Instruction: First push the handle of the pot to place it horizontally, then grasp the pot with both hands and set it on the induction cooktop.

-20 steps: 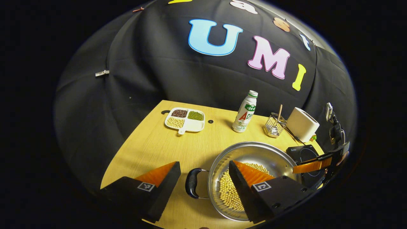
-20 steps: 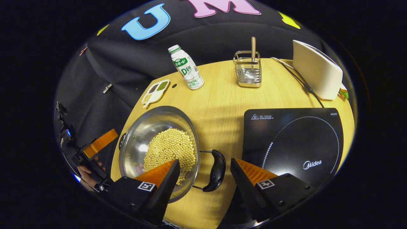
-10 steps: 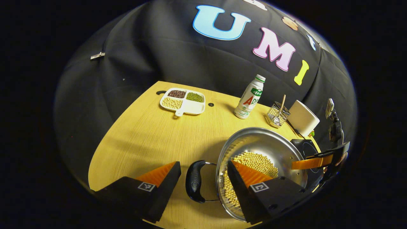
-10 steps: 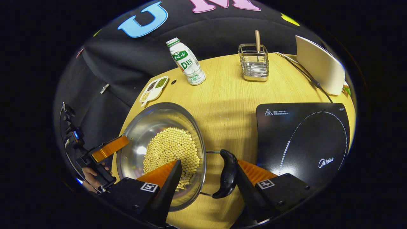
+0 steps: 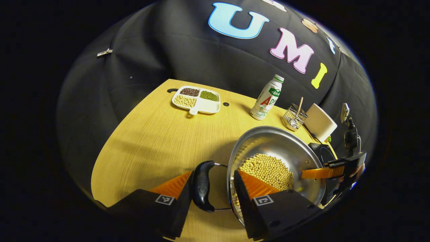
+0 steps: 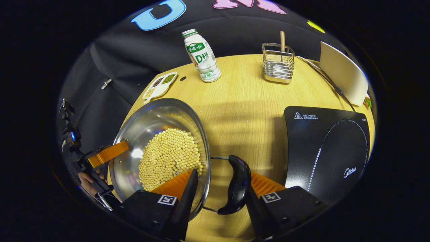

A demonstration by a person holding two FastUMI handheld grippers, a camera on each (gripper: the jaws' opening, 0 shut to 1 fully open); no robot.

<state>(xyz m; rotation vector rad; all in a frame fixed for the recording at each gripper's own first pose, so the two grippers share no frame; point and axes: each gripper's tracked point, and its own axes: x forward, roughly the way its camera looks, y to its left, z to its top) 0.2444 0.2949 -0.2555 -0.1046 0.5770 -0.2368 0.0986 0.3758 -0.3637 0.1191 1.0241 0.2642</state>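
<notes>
Inspecting the pot (image 5: 275, 158), we find it on the table (image 5: 151, 141), loaded with pale beans (image 6: 168, 158). Our left gripper (image 5: 211, 188) straddles its near handle (image 5: 202, 185): outer finger touching the grip, inner finger inside the bowl over the rim, not clamped. Our right gripper (image 6: 220, 191) stands likewise open about the opposite handle (image 6: 237, 189), one finger against it, the other within the rim. We judge the steel rigid, slick and, with this load, heavy; the hinged handles are the proper hold. The induction cooktop (image 6: 326, 148) lies beyond the right gripper's outer finger, apart from the pot.
</notes>
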